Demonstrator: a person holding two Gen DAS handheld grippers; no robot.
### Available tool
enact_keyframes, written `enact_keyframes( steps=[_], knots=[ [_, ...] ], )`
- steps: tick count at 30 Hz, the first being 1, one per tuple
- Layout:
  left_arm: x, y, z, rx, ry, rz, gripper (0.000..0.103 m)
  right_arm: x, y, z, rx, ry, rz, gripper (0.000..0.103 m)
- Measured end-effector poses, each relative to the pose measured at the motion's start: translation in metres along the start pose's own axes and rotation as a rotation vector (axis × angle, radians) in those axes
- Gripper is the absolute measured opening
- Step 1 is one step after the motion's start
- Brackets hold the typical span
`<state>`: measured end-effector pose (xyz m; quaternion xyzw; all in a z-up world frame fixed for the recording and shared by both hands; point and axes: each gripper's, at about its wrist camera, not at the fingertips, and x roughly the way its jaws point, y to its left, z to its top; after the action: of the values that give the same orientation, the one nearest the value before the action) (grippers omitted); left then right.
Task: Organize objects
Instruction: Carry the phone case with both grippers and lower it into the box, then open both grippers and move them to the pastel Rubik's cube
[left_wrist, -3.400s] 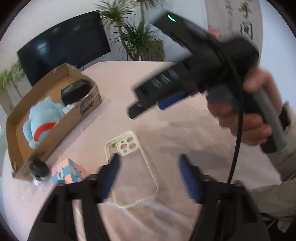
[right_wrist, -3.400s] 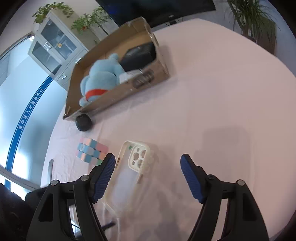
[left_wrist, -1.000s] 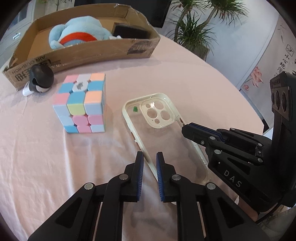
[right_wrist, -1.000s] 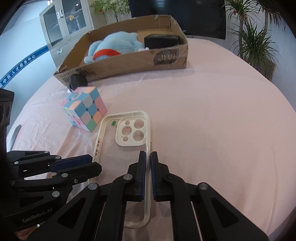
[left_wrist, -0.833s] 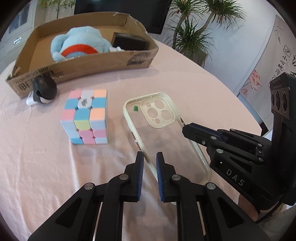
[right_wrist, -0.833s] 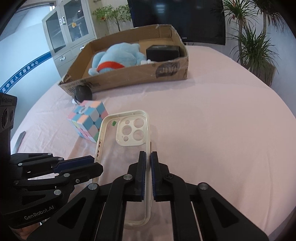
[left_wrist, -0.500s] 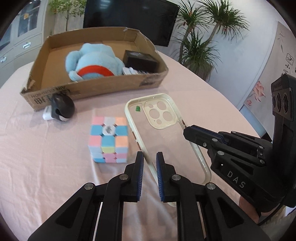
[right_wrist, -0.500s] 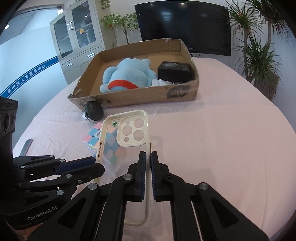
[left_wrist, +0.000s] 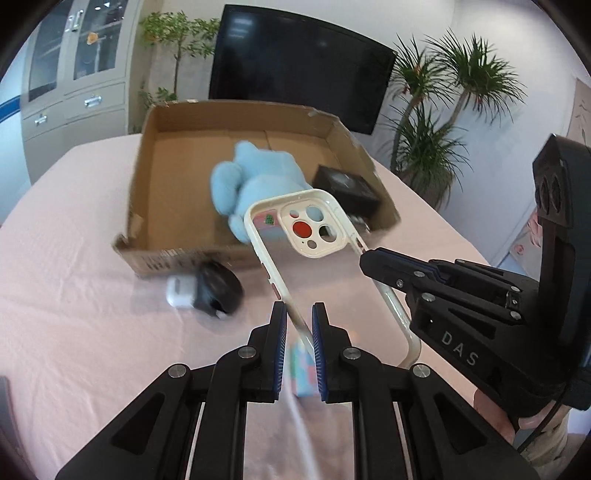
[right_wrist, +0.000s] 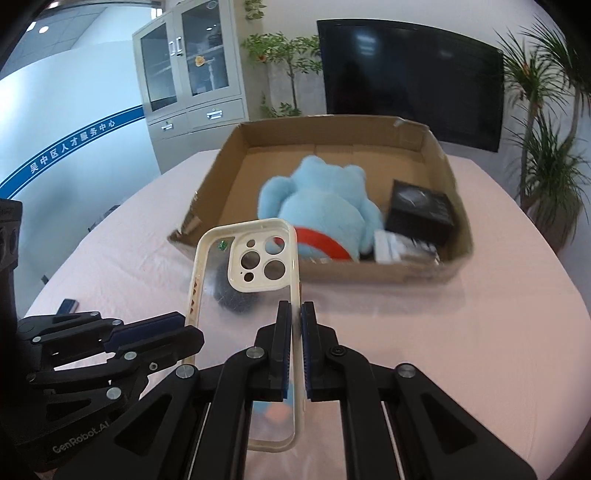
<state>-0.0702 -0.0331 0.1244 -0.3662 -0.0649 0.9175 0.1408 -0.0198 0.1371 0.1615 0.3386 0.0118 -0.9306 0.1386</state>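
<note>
left tongs clamped, right tongs clamped, side by side

Bright, even daylight throughout, soft and nearly shadowless on the desk. Motion blur on the plush toy, cardboard box and black mouse; phone case sharp. Strong fisheye bending with black corners. Glare on the screen.
</note>
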Motion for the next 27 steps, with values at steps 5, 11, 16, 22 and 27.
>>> enact_keyframes(
  steps=[5, 11, 16, 22, 27],
  knots=[
    [0.004, 0.039, 0.046, 0.015, -0.035, 0.055, 0.011, 0.035, 0.020, 0.053, -0.012, 0.010, 0.048, 0.004],
    [0.033, 0.084, 0.099, 0.043, -0.049, 0.116, 0.011, 0.101, 0.040, 0.110, 0.000, 0.054, 0.043, 0.004],
    [0.082, 0.129, 0.124, -0.003, 0.006, 0.136, 0.009, 0.167, 0.049, 0.138, 0.016, 0.112, 0.048, 0.002],
    [0.116, 0.168, 0.116, -0.125, 0.084, 0.170, 0.009, 0.209, 0.065, 0.144, -0.075, 0.160, -0.012, 0.002],
    [0.097, 0.138, 0.101, -0.067, 0.087, 0.152, 0.048, 0.170, 0.048, 0.137, -0.108, 0.130, 0.037, 0.069]
  ],
)
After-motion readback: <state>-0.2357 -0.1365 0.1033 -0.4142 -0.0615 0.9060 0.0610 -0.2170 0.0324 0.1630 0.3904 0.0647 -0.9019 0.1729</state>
